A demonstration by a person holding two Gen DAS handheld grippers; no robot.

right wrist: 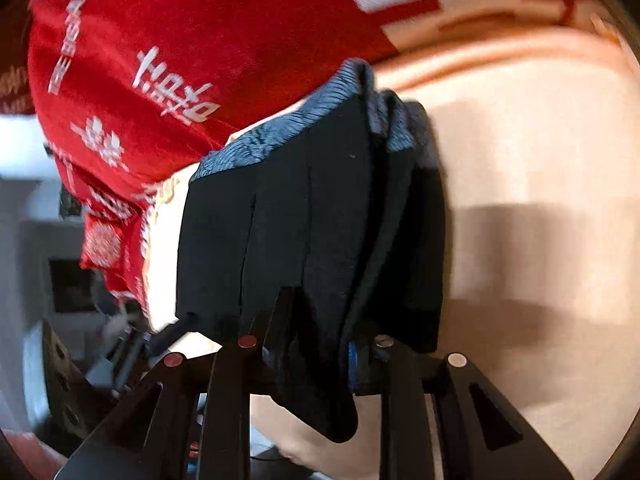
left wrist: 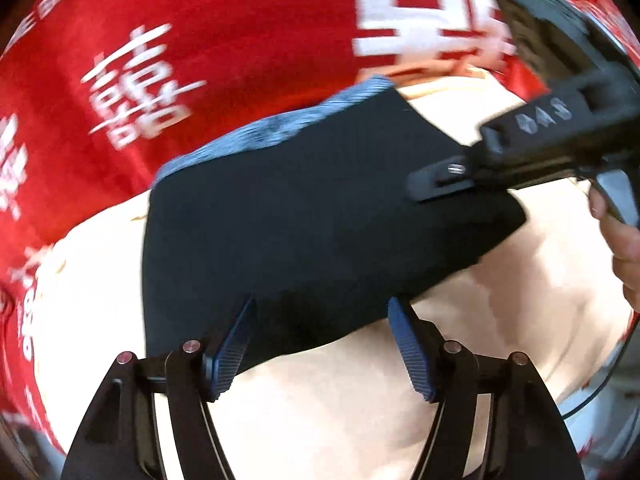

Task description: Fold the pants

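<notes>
Black pants with a blue-grey waistband lie folded in layers on a cream cloth. My left gripper is open, its blue ribbed pads standing either side of the pants' near edge without pressing it. In the left wrist view my right gripper reaches in from the upper right onto the pants' right edge. In the right wrist view the pants are stacked in folds, and my right gripper is shut on a bunched near edge of the black fabric that droops between its fingers.
A red cloth with white characters covers the surface beyond the pants, also visible in the right wrist view. A person's hand holds the right gripper's handle. The surface's edge and grey furniture lie to the left.
</notes>
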